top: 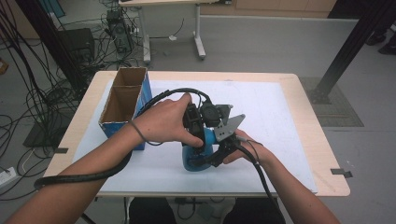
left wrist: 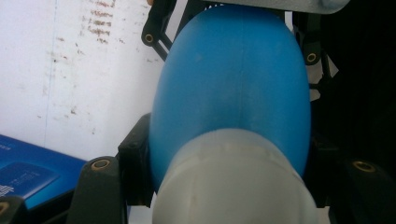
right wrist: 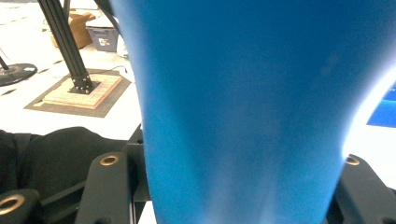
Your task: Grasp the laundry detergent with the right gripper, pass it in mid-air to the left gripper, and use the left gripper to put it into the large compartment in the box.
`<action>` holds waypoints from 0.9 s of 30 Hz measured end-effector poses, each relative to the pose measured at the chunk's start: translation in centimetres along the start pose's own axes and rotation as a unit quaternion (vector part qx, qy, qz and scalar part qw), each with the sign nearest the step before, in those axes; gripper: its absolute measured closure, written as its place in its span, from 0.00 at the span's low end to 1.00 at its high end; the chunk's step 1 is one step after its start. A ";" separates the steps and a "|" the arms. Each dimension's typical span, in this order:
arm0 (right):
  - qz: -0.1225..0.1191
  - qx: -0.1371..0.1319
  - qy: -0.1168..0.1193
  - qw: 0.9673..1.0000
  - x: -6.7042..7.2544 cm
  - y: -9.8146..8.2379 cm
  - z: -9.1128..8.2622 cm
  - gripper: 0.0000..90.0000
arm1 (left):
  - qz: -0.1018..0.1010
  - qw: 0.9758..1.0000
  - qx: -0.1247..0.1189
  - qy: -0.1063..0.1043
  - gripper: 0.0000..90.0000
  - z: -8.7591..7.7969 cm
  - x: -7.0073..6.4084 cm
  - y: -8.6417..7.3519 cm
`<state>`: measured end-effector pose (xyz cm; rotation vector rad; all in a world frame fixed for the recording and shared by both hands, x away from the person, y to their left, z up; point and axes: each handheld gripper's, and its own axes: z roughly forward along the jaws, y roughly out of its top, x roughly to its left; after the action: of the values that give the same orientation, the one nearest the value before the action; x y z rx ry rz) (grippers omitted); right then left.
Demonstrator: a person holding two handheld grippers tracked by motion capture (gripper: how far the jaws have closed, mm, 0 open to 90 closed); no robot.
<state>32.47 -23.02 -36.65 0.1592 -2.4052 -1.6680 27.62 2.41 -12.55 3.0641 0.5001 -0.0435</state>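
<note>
While box print looks unreadable, both tongs (top: 212, 149) clamp the blue bottle (left wrist: 233, 84).

Both tools (top: 201, 140) (top: 223, 148) on a blue bottle (top: 194, 161), beside a cardboard box (top: 125, 100).

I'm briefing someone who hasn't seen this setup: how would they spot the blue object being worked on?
Start at the wooden table with its white sheet; a tall open blue cardboard box stands at its left end. Right of that box, near the front edge, both hands meet around the blue object. Unlike the angular box, it is smooth and rounded, with a whitish end, clamped in the left claw and the right claw.
</note>
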 end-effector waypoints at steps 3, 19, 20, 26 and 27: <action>-0.001 -0.003 0.000 1.000 0.0 0.0 -0.1 0.47 | 0.000 1.000 -0.005 0.002 0.42 -0.1 -0.1 -0.1; -0.001 -0.007 -0.002 1.000 0.2 -0.1 0.1 0.47 | 0.000 1.000 0.001 0.006 0.42 -0.2 -0.4 0.0; 0.000 -0.011 -0.001 1.000 0.1 -0.3 0.1 0.47 | 0.000 1.000 0.002 0.006 0.42 -0.3 -0.4 0.1; -0.003 -0.019 -0.005 1.000 0.2 -0.4 0.1 0.46 | 0.001 1.000 0.001 0.010 0.42 -0.5 -0.6 0.0; -0.003 -0.020 -0.005 1.000 0.2 -0.5 0.1 0.46 | 0.000 1.000 0.000 0.010 0.42 -0.5 -0.6 0.0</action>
<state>32.20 -23.14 -37.10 0.1517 -2.3786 -1.7230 27.09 2.28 -11.98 3.0668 0.5005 -0.0122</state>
